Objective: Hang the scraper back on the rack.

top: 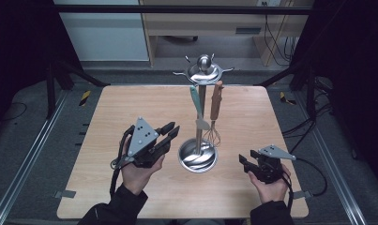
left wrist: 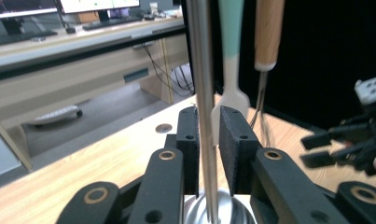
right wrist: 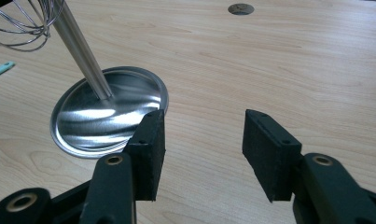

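Note:
A steel utensil stand rises mid-table, with a round base (top: pixel 197 158), a thin pole (top: pixel 200 123) and a hooked top disc (top: pixel 204 71). From it hang a teal-handled spatula (top: pixel 196 102) and a wooden-handled whisk (top: pixel 215 107). My left gripper (top: pixel 171 129) is raised just left of the pole and points at it. Its jaws are open by a narrow gap, and the pole (left wrist: pixel 205 84) lines up with that gap (left wrist: pixel 209 112). To the right of the base (right wrist: pixel 108 109), my right gripper (top: pixel 245 158) (right wrist: pixel 204 116) is wide open and empty.
The wooden table (top: pixel 130 108) has bare room on both sides of the stand. There is a small round hole (right wrist: pixel 240 8) in its top. A desk (top: pixel 215 23) stands behind the table, and black frame posts (top: pixel 50 89) flank it.

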Available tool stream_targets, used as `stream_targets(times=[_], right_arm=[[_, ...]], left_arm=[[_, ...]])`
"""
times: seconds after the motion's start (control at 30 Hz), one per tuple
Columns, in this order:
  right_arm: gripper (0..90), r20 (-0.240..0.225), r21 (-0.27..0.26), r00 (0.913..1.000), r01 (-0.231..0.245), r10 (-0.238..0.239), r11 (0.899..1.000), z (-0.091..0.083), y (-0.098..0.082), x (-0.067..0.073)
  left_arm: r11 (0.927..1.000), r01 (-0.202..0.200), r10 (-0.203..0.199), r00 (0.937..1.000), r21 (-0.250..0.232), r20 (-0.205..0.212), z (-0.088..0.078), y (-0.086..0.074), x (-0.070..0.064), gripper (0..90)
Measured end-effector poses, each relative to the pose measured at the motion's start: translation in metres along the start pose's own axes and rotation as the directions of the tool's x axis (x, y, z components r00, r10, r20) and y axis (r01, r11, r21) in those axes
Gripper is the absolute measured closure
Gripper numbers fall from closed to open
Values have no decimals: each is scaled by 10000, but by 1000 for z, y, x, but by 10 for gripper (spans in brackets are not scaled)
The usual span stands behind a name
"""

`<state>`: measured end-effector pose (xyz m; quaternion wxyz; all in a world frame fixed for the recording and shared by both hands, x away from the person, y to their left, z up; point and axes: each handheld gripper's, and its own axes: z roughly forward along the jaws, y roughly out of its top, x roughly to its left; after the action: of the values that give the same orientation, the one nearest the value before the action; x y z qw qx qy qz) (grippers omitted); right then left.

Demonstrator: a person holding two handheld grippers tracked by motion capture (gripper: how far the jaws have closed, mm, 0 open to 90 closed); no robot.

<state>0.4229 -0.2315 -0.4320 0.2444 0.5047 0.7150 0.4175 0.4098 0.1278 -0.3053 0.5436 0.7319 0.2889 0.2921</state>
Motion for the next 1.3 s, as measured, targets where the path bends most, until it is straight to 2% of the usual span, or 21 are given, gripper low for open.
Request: stream_targets(times=[0.17, 0.33, 0.43, 0.6, 0.67, 0.77, 0.9, 1.0, 1.13, 1.2, 1.23, 1.3], right_arm=[[510, 25, -29, 10000, -25, 25, 10000, 0, 0, -1], [549, -1, -86, 10000, 15, -15, 10000, -2, 1, 0], [584, -26, -162, 10000, 49, -50, 9999, -3, 2, 1], [611, -70, -223, 9999, 128, -129, 9997, -5, 3, 1], [623, -131, -267, 9998, 126, -129, 9996, -6, 3, 1], [637, -225, -335, 9996, 135, -143, 9993, -7, 5, 2], [650, -283, -407, 9994, 181, -192, 9990, -9, 6, 4], [667, -343, -536, 9992, 184, -202, 9984, -11, 9, 5], [692, -477, -664, 9986, 187, -219, 9976, -15, 11, 7], [704, -583, -785, 9981, 150, -196, 9968, -17, 14, 9], [710, -625, -869, 9979, 139, -194, 9961, -19, 16, 10], [732, -722, -1019, 9972, 141, -216, 9947, -23, 20, 11]], left_arm=[[9987, 234, -225, 9995, 450, -199, -10, -23, 21, 735], [9923, 714, -679, 9970, 1011, -372, -20, -47, 43, 690], [9870, 878, -805, 9950, 1344, -586, -25, -62, 56, 666], [9741, 1350, -1210, 9889, 1812, -863, -33, -86, 74, 632], [9685, 1404, -1217, 9874, 2058, -1008, -36, -98, 79, 618], [9556, 1452, -1170, 9856, 2565, -1221, -40, -115, 85, 604], [9517, 1490, -1116, 9824, 2684, -1497, -47, -131, 93, 597], [9533, 1354, -950, 9829, 2701, -1575, -52, -142, 99, 593], [9556, 1429, -1042, 9819, 2579, -1579, -54, -157, 105, 591], [9505, 1630, -1231, 9792, 2644, -1613, -54, -161, 108, 597], [9451, 1866, -1449, 9751, 2684, -1677, -54, -163, 109, 598], [9408, 1992, -1540, 9720, 2743, -1777, -54, -165, 112, 596]])
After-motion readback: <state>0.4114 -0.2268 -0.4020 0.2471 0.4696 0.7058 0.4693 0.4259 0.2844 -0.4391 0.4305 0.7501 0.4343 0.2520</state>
